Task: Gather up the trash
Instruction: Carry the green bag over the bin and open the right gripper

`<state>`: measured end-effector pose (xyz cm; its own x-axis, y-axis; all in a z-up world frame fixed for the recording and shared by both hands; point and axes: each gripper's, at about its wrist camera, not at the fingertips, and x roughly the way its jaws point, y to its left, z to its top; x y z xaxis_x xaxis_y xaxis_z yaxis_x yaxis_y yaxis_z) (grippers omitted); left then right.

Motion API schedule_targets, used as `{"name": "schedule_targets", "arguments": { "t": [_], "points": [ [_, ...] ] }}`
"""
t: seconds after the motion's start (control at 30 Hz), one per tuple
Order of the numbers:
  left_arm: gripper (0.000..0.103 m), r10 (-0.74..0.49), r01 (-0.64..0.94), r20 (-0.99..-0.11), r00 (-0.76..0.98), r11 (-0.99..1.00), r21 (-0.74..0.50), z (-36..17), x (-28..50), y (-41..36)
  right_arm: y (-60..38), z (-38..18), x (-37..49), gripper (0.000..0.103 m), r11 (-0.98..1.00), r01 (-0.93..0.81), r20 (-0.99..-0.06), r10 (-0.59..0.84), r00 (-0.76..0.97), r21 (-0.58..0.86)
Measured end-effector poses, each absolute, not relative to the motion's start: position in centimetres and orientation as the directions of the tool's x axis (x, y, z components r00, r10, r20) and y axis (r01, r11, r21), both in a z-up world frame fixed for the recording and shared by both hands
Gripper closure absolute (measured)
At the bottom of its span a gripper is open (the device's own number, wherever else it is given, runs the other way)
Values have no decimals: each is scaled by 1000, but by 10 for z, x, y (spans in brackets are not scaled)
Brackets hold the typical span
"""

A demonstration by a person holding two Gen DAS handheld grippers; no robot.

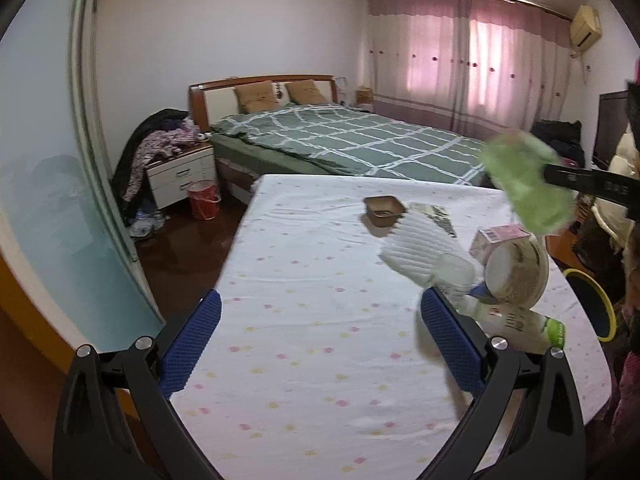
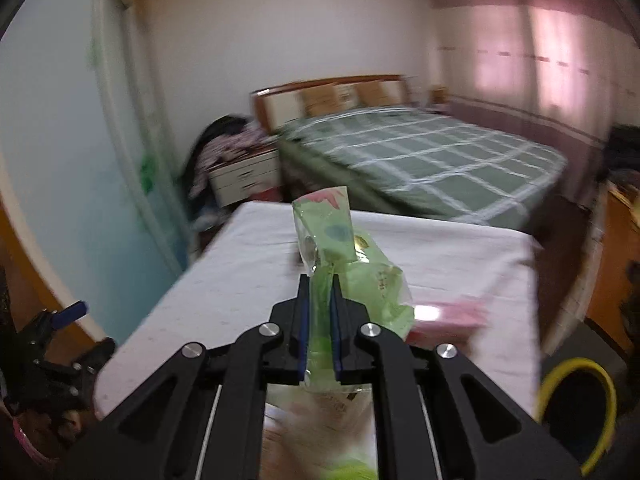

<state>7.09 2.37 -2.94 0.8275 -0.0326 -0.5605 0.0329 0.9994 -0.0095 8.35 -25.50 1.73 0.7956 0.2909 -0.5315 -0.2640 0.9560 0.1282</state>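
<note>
Our right tongs point(image 2: 319, 280) pinch the green wrapper point(image 2: 352, 276) above the desk point(image 2: 240, 280); left tongs point(image 1: 320, 316) gape empty; we carry it level toward the yellow-rimmed bin point(image 2: 576, 404).

**Colours and patterns across the room**

The counter point(image 1: 304, 320) wears a white cloth sprinkled with small pink and yellow dots. The left claw point(image 1: 320, 344) has black arms and blue textured pads point(image 1: 192, 344); the right claw point(image 2: 320, 320) is black with thin blue pads too. The wrapper point(image 2: 352, 276) is pale green with a pink patch at its top edge. The small tray point(image 1: 385, 209) is brown. The ribbed foam sleeve point(image 1: 416, 248) is white. The bed point(image 1: 352, 140) carries a green cover crossed by a white grid, under tan pillows point(image 1: 256, 96). The curtains point(image 1: 480, 60) are pink with darker bands. The bucket point(image 1: 204, 199) is red, and the bin point(image 2: 576, 408) is black with a yellow rim.
</note>
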Motion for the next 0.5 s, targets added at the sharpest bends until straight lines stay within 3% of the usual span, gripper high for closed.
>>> {"name": "schedule_targets", "arguments": {
  "t": [0.23, 0.5],
  "points": [
    [5, -126, 132, -577, 807, 991, -31, -37, 92, -22, -375, -1, 54, 94, 980, -25, -544, 132, 828, 200],
    [5, -163, 188, -586, 794, 982, -19, -37, 100, -57, -423, -31, 49, 94, 970, 31, -571, 117, 813, 242]
  ]
}}
